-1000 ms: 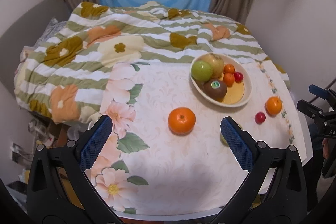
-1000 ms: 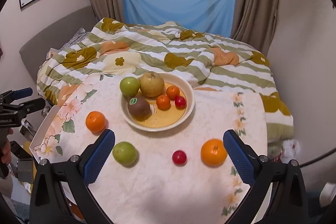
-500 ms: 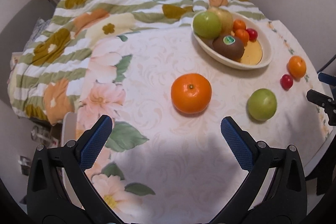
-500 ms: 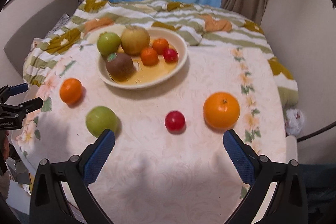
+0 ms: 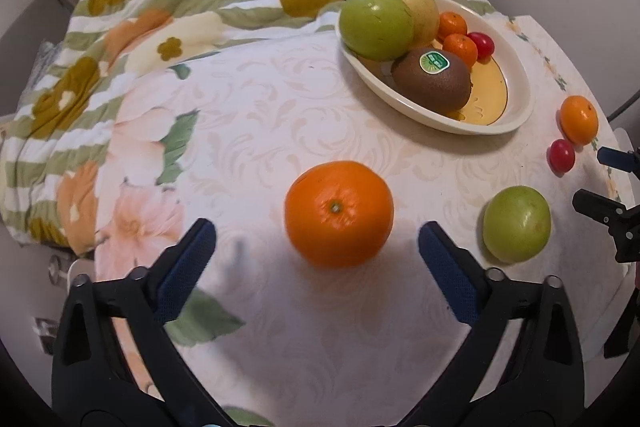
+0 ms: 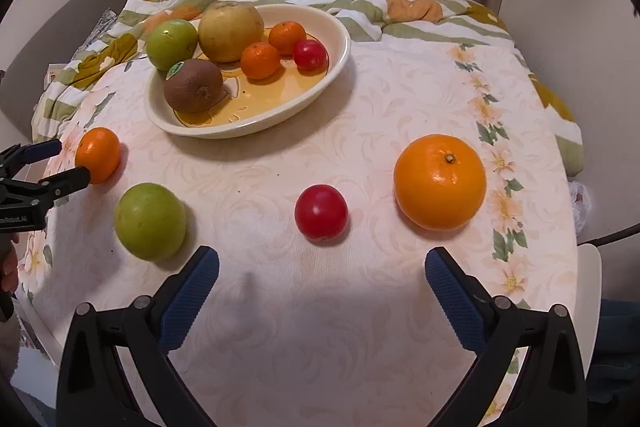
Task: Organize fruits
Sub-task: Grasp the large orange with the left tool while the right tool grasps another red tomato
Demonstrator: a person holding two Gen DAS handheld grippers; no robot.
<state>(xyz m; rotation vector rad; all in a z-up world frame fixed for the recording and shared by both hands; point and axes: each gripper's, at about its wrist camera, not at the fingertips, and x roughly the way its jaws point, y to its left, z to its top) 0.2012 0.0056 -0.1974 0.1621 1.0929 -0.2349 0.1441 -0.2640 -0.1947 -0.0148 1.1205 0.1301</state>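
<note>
Floral cream tablecloth covers the table, with a striped green-and-white flowery quilt bunched up behind it. Fruit count: six pieces sit in the cream oval bowl with the yellow bottom, namely one green apple, one yellowish pear, one brown kiwi with a green sticker, two little mandarins and one red cherry tomato. Four more are loose on the cloth: two oranges, one green apple, one red tomato.

Left gripper is spread wide and holding nothing; the smaller loose orange sits just ahead of its tips, between the fingers, not touching. Right gripper is also wide open and empty, with the loose red tomato just beyond the gap, the loose green apple past its left finger and the big orange past its right finger.
</note>
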